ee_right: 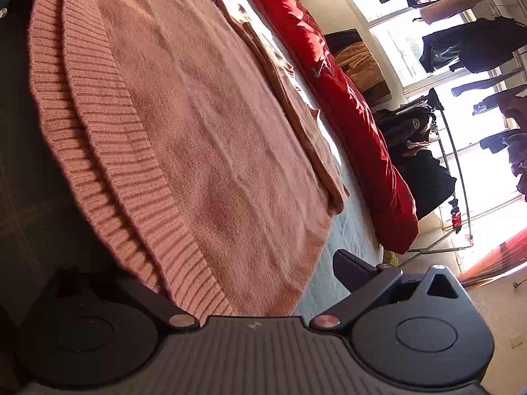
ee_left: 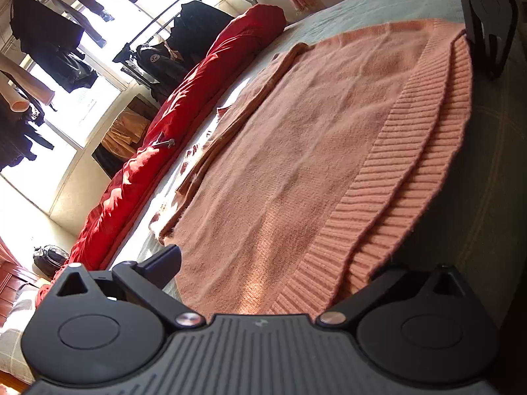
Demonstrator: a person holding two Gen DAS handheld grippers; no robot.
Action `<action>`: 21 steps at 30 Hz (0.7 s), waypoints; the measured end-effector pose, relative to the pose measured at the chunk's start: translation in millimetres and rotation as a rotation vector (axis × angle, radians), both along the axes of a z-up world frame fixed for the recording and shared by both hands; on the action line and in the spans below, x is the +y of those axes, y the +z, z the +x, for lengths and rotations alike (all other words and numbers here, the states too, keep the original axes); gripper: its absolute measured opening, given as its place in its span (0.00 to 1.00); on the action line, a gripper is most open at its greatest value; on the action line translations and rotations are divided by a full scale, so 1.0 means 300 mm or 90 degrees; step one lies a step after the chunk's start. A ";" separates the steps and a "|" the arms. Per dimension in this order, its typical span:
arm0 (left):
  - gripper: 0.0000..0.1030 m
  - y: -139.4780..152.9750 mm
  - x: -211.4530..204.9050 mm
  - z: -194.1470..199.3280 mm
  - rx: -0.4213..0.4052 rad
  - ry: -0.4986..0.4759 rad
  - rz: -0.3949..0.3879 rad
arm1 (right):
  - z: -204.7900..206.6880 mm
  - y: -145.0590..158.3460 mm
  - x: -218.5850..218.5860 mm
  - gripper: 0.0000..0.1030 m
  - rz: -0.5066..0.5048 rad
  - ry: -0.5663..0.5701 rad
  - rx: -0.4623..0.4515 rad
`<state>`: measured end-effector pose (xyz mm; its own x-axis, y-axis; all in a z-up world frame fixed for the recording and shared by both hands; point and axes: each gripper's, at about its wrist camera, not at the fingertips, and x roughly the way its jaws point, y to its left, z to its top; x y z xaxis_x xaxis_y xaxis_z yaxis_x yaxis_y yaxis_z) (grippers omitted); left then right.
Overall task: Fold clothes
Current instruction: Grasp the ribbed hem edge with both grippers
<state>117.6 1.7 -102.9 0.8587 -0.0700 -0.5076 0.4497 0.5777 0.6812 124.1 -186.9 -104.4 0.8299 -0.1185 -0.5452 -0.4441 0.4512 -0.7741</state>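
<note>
Bed [ee_left: 378,10]: pale blue sheet, with the sweater spread flat on it.
Quilt [ee_left: 184,112]: red roll along the bed's far edge, beyond the sweater and apart from it.
Sweater [ee_left: 296,151]: pink knit, lying flat; its ribbed hem [ee_left: 405,177] shows two layers, one edge just inside the other, at the side of the sweater away from the quilt. A folded-in sleeve [ee_left: 230,121] runs along the sweater's quilt side.
Rack [ee_left: 158,33]: dark clothes hang at the window, behind the quilt.
Left gripper [ee_left: 273,260]: at one end of the hem, jaws spread wide with the sweater's corner lying between them; whether the far finger touches the knit is hard to tell, as it sits in shadow.
Right gripper [ee_right: 250,263]: at the hem's other end, jaws likewise wide apart; the sweater's corner lies between them, one finger [ee_right: 355,270] over the sheet just beside the sweater's edge.
</note>
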 end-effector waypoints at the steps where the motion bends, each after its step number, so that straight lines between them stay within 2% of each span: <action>1: 0.99 -0.005 -0.006 -0.004 -0.006 -0.008 0.016 | -0.007 -0.006 0.002 1.00 0.004 0.002 0.000; 8: 0.97 -0.040 -0.022 -0.028 -0.042 -0.048 0.130 | -0.008 -0.005 0.010 1.00 0.010 0.035 -0.003; 11: 0.95 -0.045 0.011 -0.033 -0.045 -0.035 0.159 | 0.004 -0.018 -0.022 1.00 -0.033 0.026 -0.020; 13: 0.80 -0.050 0.011 -0.040 -0.029 -0.050 0.164 | 0.004 -0.020 -0.029 0.97 -0.032 0.026 -0.015; 14: 0.76 -0.057 0.005 -0.045 -0.024 -0.064 0.174 | 0.002 -0.014 -0.023 0.90 -0.016 0.032 -0.005; 15: 0.67 -0.064 -0.001 -0.050 -0.018 -0.079 0.185 | -0.001 -0.009 -0.015 0.84 0.001 0.039 0.006; 19: 0.32 -0.091 -0.020 -0.068 0.007 -0.130 0.221 | -0.018 -0.004 0.017 0.72 0.021 0.077 0.028; 20: 0.27 -0.094 -0.020 -0.068 0.016 -0.135 0.222 | -0.020 -0.001 0.016 0.64 0.029 0.080 0.042; 21: 0.18 -0.098 -0.020 -0.069 0.025 -0.139 0.222 | -0.022 0.003 0.015 0.54 0.039 0.083 0.058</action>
<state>96.9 -4.3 -132.2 0.8218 -0.0663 -0.5659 0.5665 0.2025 0.7988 117.7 -182.5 -103.6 0.7834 0.0221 -0.6212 -0.5683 0.4303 -0.7014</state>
